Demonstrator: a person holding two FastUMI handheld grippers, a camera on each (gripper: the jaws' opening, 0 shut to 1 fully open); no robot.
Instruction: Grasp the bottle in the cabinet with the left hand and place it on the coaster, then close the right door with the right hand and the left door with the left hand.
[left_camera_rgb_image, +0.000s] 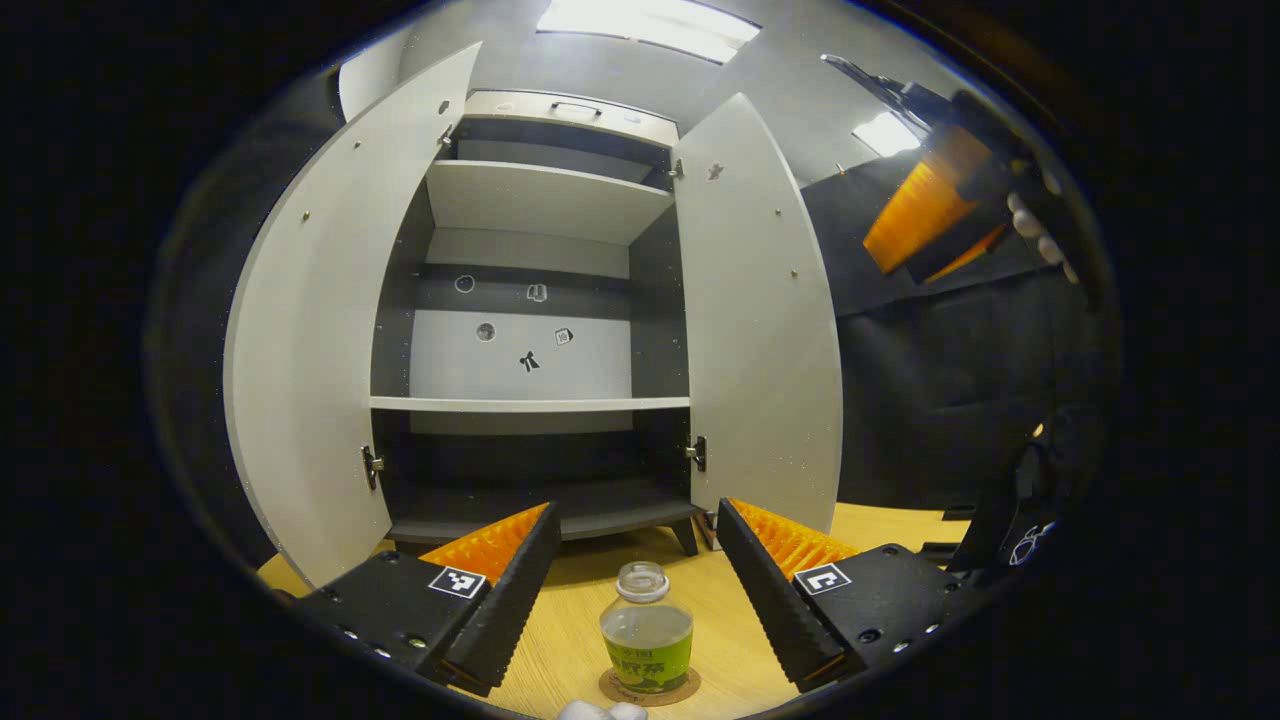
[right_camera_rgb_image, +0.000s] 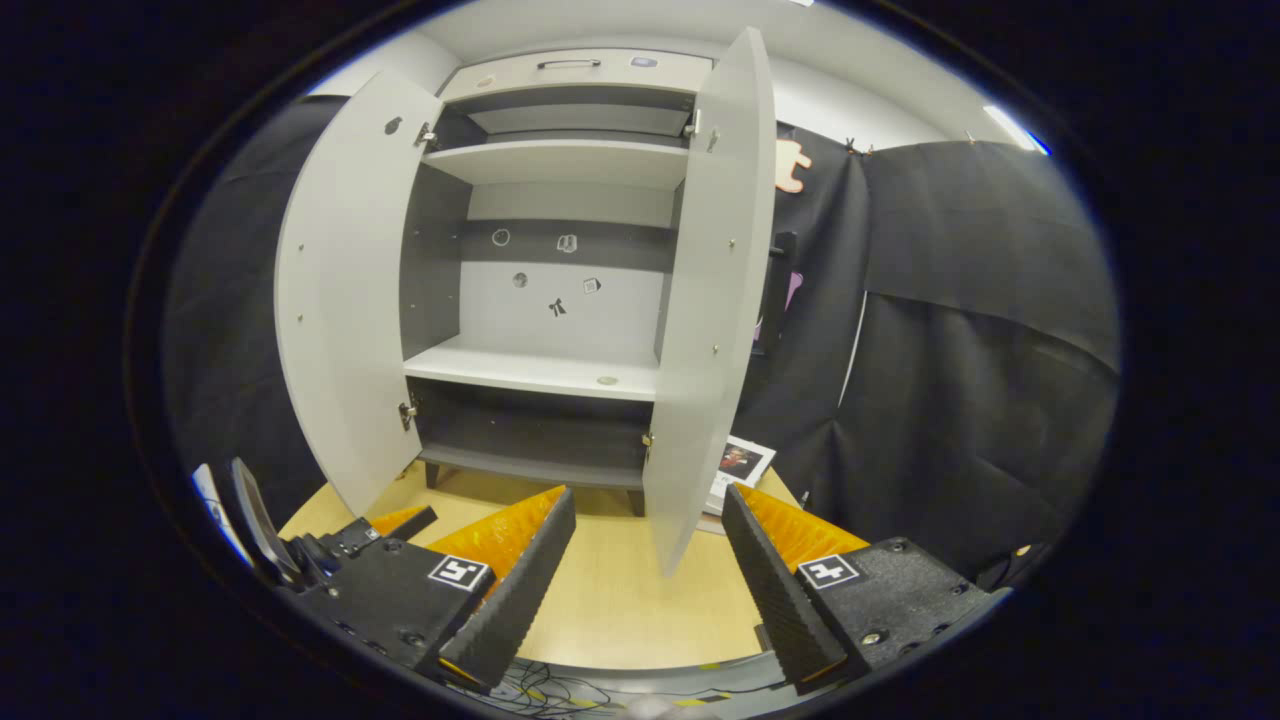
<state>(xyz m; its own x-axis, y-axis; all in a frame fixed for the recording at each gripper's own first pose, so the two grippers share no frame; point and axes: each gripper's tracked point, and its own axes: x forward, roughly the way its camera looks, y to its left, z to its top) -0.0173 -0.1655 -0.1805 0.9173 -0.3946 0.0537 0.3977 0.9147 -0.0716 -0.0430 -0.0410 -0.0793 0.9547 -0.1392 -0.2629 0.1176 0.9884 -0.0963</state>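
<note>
In the left gripper view, the bottle (left_camera_rgb_image: 646, 629) stands on the coaster (left_camera_rgb_image: 650, 688) on the table (left_camera_rgb_image: 720, 620), in front of the cabinet (left_camera_rgb_image: 545, 300). The left gripper (left_camera_rgb_image: 635, 590) is spread wide around it, not touching.

In the right gripper view, the right gripper (right_camera_rgb_image: 648, 585) is wide and empty, near the right door (right_camera_rgb_image: 705, 300). I think that door gets pushed closed next.

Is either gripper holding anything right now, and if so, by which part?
Nothing is held. The left gripper is open, with the bottle standing free on the coaster between its fingers. The right gripper is open and empty, facing the right door.
</note>
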